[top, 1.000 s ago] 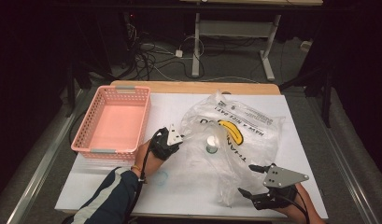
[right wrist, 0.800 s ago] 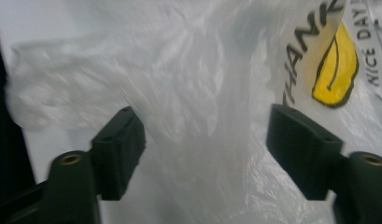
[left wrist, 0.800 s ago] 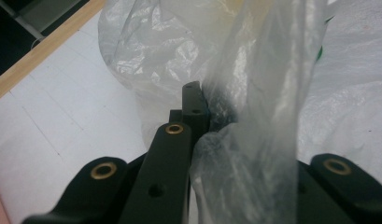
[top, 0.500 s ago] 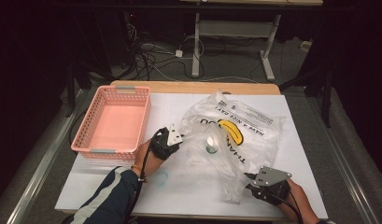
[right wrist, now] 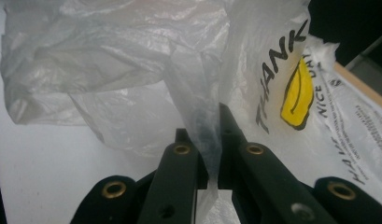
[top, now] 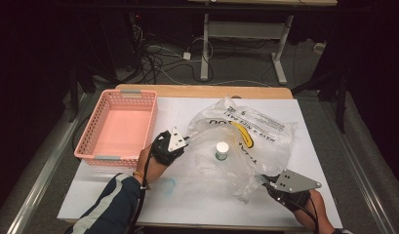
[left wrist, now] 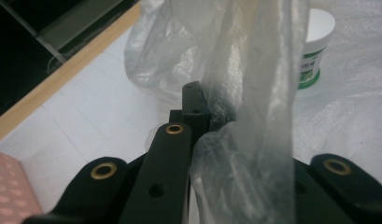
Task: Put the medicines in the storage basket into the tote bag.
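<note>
Thin glossy plastic bag [top: 246, 141] (crinkled), pink plastic basket [top: 120, 127]

Pink basket [top: 119, 127] beside bare left table [top: 104, 195]

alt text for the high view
Two hand-held grippers pinch a clear plastic bag on a white table: the left gripper at its left edge, the right gripper at its near corner. A pink basket sits left.

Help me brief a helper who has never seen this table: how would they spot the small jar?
On the white table, right of the pink basket, lies a clear plastic bag printed with a yellow smile. The small jar stands upright at its middle, alone in having a white lid and green label.
</note>
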